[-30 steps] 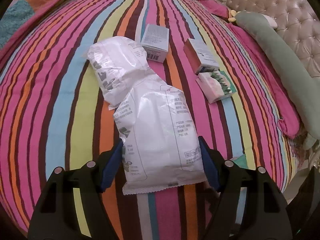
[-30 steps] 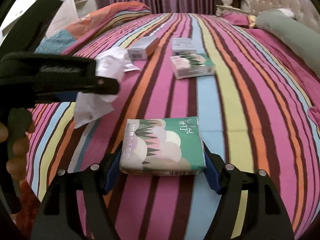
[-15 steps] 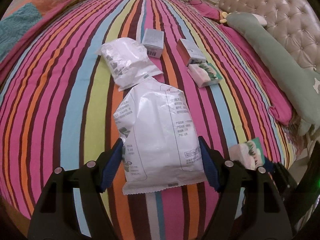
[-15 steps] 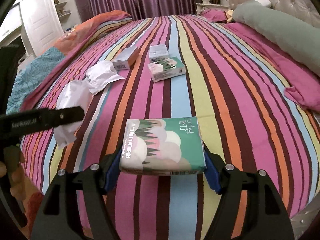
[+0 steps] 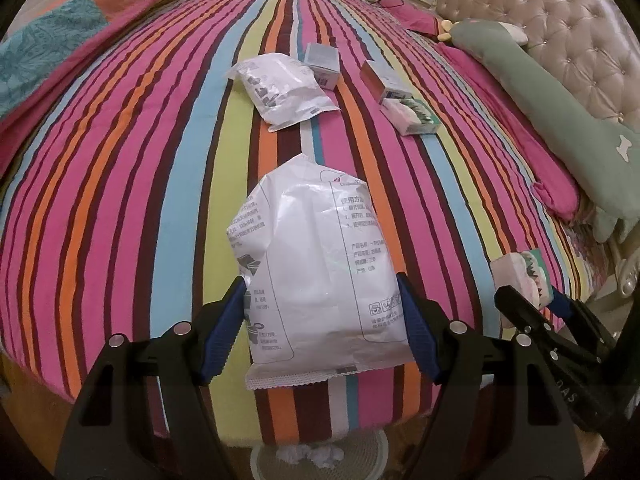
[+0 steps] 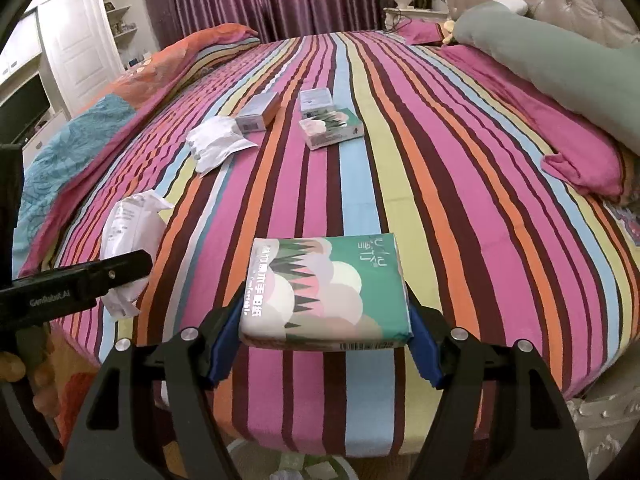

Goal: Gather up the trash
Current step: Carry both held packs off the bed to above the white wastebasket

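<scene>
My left gripper (image 5: pixel 322 332) is shut on a white printed plastic bag (image 5: pixel 316 272) and holds it above the near edge of the striped bed (image 5: pixel 120 200). My right gripper (image 6: pixel 326 348) is shut on a green tissue pack (image 6: pixel 326 288), also above the bed's near edge; this pack shows at the right of the left wrist view (image 5: pixel 520 276). On the bed lie a second white bag (image 5: pixel 280 88), two small boxes (image 5: pixel 322 64) (image 5: pixel 380 80) and another tissue pack (image 5: pixel 410 114). A round white bin (image 5: pixel 316 456) with crumpled paper stands on the floor below both grippers.
A long green pillow (image 5: pixel 560 108) and a pink pillow (image 6: pixel 580 152) lie along the bed's right side by a tufted headboard (image 5: pixel 560 28). A folded orange and teal quilt (image 6: pixel 100 120) lies on the left. White cabinets (image 6: pixel 80 40) stand at the far left.
Both grippers have pulled back from the bed with their loads, past its near edge. The bin on the floor has come into view below them.
</scene>
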Motion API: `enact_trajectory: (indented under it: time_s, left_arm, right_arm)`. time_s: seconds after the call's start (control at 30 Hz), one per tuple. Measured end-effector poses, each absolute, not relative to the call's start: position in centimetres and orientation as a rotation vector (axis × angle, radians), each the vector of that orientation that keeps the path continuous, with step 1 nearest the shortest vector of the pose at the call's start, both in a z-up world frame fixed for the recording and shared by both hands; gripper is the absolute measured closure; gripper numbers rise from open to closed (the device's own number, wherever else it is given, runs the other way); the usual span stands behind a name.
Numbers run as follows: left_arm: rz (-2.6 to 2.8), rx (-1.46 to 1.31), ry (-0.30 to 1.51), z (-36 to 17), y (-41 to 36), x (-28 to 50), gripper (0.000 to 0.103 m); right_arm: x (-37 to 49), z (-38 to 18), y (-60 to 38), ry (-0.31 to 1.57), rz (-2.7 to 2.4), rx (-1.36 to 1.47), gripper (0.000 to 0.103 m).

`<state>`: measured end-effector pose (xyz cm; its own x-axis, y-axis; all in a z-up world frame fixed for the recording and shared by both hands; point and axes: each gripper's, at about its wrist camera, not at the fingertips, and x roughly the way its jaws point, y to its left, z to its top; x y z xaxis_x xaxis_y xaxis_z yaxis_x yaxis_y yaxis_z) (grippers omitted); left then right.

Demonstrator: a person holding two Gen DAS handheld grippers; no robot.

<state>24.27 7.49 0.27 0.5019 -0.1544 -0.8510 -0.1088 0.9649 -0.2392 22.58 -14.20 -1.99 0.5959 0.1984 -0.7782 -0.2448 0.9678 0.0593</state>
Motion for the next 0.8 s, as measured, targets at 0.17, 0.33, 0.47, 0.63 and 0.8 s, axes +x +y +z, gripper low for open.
enact_trajectory:
  time_s: [0.17, 0.33, 0.47, 0.63, 0.8]
  left_arm:
    - [-0.037, -0.262, 1.027, 0.9, 7.2, 22.1, 0.032]
    - [-0.05, -0.259, 1.014, 1.2, 7.0, 19.8, 0.032]
    - [-0.062, -0.251, 1.009, 1.1, 6.8, 17.7, 0.032]
    - [-0.067, -0.22, 1.012, 0.5, 6.3, 15.0, 0.032]
    - [-0.082, -0.208, 1.029, -0.3, 6.0, 12.4, 0.032]
  right_arm:
    - [20.8, -1.6, -14.6, 0.896, 0.267, -0.021, 0.035]
    - [19.0, -1.1, -15.3, 0.892, 0.267, 0.011, 0.035]
    - [17.4, -0.8, -15.8, 0.886, 0.265, 0.03, 0.035]
    - [15.5, -1.1, -16.3, 0.897, 0.264, 0.047, 0.035]
    - [13.7, -2.0, -16.7, 0.923, 0.257, 0.06, 0.035]
